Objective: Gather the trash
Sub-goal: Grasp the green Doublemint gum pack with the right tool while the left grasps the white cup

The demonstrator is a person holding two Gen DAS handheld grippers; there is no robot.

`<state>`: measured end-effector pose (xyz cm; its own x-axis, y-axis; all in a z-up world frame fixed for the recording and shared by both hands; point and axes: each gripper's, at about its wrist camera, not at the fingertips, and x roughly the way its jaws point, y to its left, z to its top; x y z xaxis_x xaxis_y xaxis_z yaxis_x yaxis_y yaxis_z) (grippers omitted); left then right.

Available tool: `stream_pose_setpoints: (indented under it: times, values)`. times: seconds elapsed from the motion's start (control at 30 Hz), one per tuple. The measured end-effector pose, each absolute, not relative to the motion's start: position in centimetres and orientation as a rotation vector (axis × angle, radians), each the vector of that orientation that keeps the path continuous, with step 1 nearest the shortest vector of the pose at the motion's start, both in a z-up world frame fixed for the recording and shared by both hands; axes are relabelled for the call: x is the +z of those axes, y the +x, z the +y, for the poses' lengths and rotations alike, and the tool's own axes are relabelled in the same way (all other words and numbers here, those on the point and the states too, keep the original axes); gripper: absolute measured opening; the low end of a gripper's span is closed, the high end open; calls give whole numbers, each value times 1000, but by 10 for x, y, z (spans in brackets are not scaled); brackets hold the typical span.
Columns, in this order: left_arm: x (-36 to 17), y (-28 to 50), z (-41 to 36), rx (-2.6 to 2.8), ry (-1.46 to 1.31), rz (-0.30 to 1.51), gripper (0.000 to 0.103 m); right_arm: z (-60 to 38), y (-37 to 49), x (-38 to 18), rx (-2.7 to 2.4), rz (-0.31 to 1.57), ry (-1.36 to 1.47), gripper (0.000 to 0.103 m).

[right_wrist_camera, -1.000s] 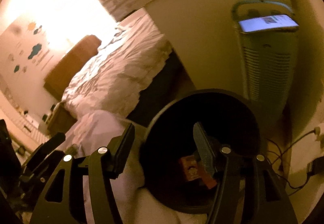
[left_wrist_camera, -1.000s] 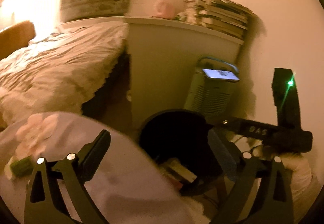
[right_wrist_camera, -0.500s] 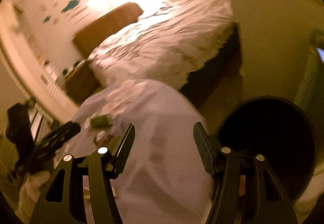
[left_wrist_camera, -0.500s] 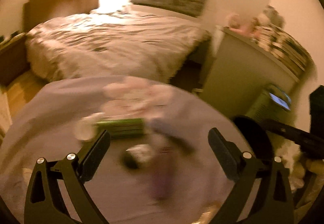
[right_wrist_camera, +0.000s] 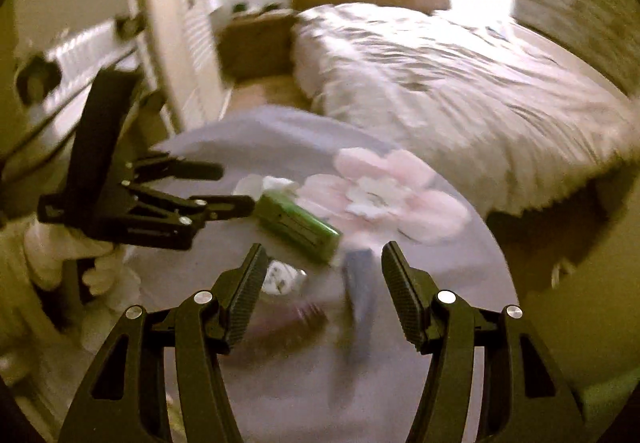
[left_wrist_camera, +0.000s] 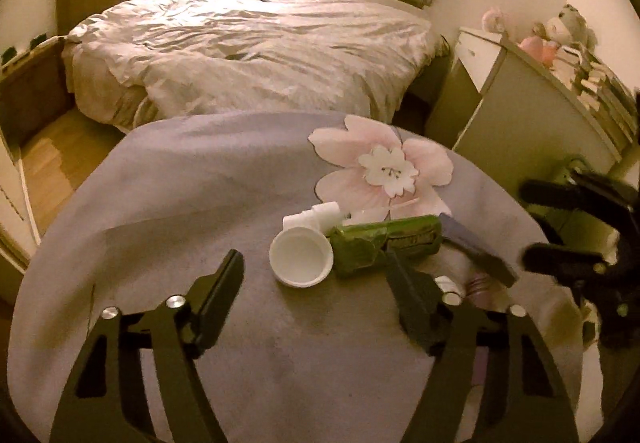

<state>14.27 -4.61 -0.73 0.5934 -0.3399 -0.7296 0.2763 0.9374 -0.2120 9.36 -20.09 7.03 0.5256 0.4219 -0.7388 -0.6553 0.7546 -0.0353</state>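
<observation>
A round table under a purple cloth [left_wrist_camera: 180, 183] carries the trash. A white cup [left_wrist_camera: 301, 257] lies on its side beside a green packet [left_wrist_camera: 386, 243], a dark blue flat piece [left_wrist_camera: 476, 255] and a purple item [left_wrist_camera: 478, 285]. My left gripper [left_wrist_camera: 314, 267] hovers just in front of the cup, its jaws closing with the cup in line between them but untouched. My right gripper [right_wrist_camera: 324, 255] is open over the blurred blue piece [right_wrist_camera: 360, 283], near the green packet [right_wrist_camera: 298, 225]. The left gripper [right_wrist_camera: 234, 187] also shows at the left of the right wrist view.
A pink fabric flower [left_wrist_camera: 384, 171] lies on the table behind the trash. A bed [left_wrist_camera: 248, 47] with rumpled covers stands beyond it. A pale cabinet [left_wrist_camera: 520, 115] with books and soft toys is at the right, and a wooden floor [left_wrist_camera: 52, 163] at the left.
Both views swung away from the black bin by the cabinet and now face the table with the trash. The left jaws stand narrower than before.
</observation>
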Motion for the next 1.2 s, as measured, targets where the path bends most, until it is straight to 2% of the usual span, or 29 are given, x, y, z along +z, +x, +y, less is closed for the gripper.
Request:
stream_pose_setpoints:
  times: [0.17, 0.3, 0.6, 0.87, 1.03, 1.07, 1.13, 1.2]
  values:
    - [-17, 148, -47, -377, -49, 885, 59, -164, 111, 51, 735, 808, -507, 56]
    - [-19, 149, -43, -393, -58, 884, 58, -150, 119, 34, 764, 831, -610, 48]
    - [-19, 149, -44, -410, -50, 882, 55, -124, 142, 13, 795, 884, -697, 45]
    - [-20, 150, -42, -416, -62, 892, 54, -132, 149, 11, 776, 943, -584, 39]
    - [-23, 152, -48, -410, -35, 889, 54, -156, 147, 16, 686, 990, -417, 37]
    - [-23, 152, -49, -403, -30, 889, 46, -162, 146, 19, 678, 994, -374, 36]
    - [-23, 154, -50, -387, -36, 889, 38, -176, 143, 27, 669, 990, -279, 34]
    - [-23, 157, -48, -364, -64, 891, 37, -189, 138, 35, 665, 976, -193, 33]
